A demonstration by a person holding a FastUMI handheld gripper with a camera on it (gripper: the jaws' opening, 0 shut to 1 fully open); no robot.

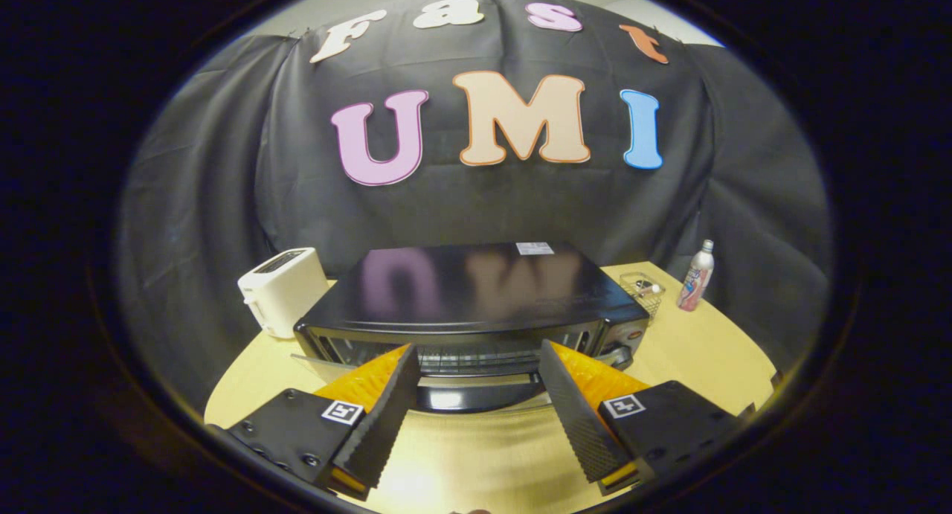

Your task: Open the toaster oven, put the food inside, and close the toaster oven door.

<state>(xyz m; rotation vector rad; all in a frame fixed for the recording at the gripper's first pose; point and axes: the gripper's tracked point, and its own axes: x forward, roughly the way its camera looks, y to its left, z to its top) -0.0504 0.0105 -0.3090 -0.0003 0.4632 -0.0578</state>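
I am holding the gripper (476, 384) with its jaws spread wide and empty, looking along them at the black glossy metal toaster oven (476, 298) sitting on the pale wooden desk (699, 350) just ahead. Its glass door (476, 391) is hanging open between the fingers. I am judging the door stiff, hinged and slippery on the glass, so its front-edge handle looks like the safest hold.
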